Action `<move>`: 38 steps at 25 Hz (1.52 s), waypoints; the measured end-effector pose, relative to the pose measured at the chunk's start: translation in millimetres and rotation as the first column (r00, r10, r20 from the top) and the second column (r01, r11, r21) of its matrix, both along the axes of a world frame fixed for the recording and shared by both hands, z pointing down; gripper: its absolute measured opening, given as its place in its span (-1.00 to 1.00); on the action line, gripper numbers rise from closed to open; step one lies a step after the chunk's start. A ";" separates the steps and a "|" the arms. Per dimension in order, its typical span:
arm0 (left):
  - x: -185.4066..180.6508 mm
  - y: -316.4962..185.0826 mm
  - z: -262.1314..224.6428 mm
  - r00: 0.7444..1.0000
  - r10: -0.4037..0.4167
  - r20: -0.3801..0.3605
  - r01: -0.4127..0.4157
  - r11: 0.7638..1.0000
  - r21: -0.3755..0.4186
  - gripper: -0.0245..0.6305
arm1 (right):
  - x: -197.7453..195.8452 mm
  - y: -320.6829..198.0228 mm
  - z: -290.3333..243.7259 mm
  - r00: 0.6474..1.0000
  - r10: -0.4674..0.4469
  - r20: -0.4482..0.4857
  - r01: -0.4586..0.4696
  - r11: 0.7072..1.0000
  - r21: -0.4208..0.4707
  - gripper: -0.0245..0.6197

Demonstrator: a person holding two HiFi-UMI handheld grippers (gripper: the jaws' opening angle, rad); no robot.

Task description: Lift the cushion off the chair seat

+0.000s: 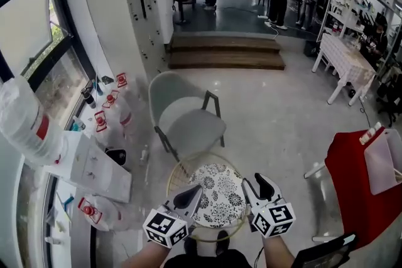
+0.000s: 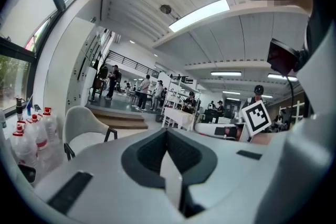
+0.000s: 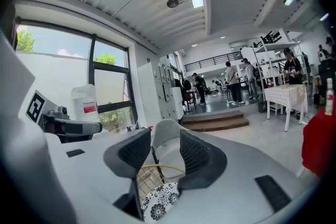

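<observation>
A round cushion (image 1: 218, 192) with a black-and-white flower print lies on the seat of a round wire chair (image 1: 176, 171) with a pale yellow rim, just in front of me. My left gripper (image 1: 191, 192) hovers over the cushion's left edge; its jaws look shut with nothing between them, as the left gripper view (image 2: 168, 136) also shows. My right gripper (image 1: 259, 185) is over the cushion's right edge and stands open. In the right gripper view (image 3: 160, 149) the cushion (image 3: 160, 202) and the wire chair (image 3: 157, 168) show through the gap, below the pads and not touched.
A grey shell chair (image 1: 188, 116) stands just beyond the wire chair. Plastic bottles with red caps (image 1: 110, 100) and a large jug (image 1: 25, 122) line the window side at left. A red cloth-covered object (image 1: 355, 179) is at right. Wooden steps (image 1: 226, 50) and a white table (image 1: 345, 63) lie farther off, with people behind.
</observation>
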State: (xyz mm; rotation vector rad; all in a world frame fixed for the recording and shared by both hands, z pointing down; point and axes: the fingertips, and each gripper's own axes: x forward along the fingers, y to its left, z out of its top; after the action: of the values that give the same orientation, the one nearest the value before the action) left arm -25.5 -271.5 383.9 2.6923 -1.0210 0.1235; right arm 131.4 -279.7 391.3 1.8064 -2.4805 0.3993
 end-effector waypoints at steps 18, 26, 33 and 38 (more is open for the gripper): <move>46.9 -35.2 124.0 0.995 -0.025 0.102 0.045 0.979 -0.199 -0.90 | 48.7 -44.7 175.6 0.999 0.019 0.039 -0.007 0.960 -0.280 0.00; 55.2 -43.5 187.2 0.987 -0.034 0.159 0.083 0.948 -0.308 -0.90 | 54.5 -44.8 258.6 0.998 0.017 0.065 0.010 0.918 -0.396 0.04; 67.6 -44.1 239.7 0.978 -0.001 0.207 0.080 0.924 -0.373 -0.90 | 61.3 -36.6 328.9 0.997 0.043 0.064 -0.007 0.875 -0.484 0.06; 77.3 -44.5 275.4 0.976 0.006 0.218 0.089 0.902 -0.422 -0.90 | 70.2 -33.3 373.1 0.996 0.064 0.058 -0.023 0.842 -0.539 0.09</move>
State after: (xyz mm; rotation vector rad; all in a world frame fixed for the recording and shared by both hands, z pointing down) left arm 51.8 -316.0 659.3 2.2844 -0.9724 0.5734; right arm 201.6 -313.0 764.4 1.6240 -2.0641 1.0614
